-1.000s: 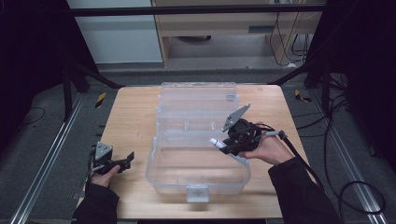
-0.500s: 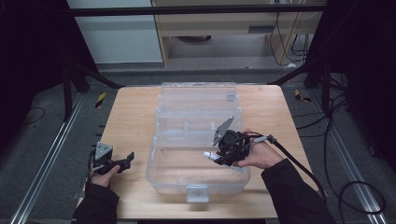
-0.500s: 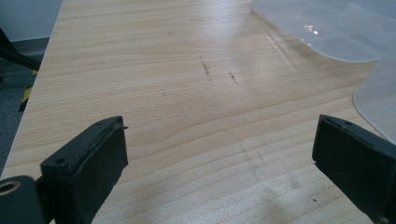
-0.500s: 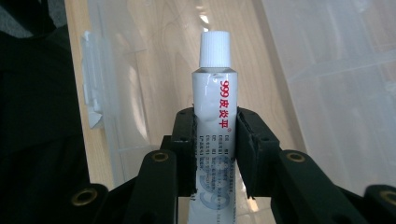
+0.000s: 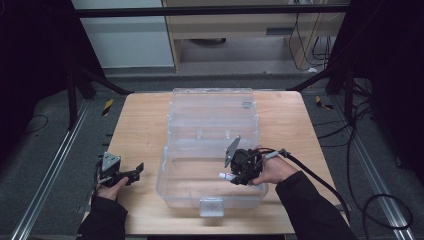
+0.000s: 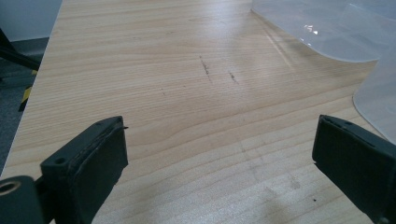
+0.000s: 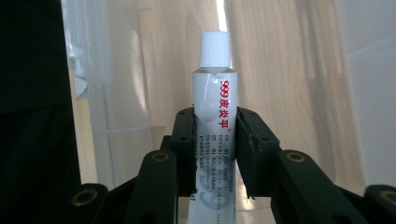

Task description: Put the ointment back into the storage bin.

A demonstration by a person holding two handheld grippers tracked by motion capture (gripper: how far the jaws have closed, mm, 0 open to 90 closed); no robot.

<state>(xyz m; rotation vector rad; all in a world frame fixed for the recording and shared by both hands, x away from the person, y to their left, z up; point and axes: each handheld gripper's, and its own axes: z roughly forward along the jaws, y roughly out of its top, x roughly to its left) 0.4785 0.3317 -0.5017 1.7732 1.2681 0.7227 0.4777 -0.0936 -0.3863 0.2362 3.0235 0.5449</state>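
A white tube [image 7: 212, 135] with red lettering, black jaws, clear box [image 5: 210, 150], pale wood-grain table [image 5: 140, 125].

A light wooden table [image 5: 145, 125] with plain grain carries a clear plastic box [image 5: 210, 150], lid open — the box sits just right of the left gripper [image 5: 131, 174], whose wide-apart jaws hang low over bare wood. In the left gripper view, faint dark scuffs [image 6: 217, 72] mark the tabletop ahead of those jaws — the box's edge curves in at the upper right.

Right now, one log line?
right gripper: shut on tube, over open box | left gripper: open, idle on table
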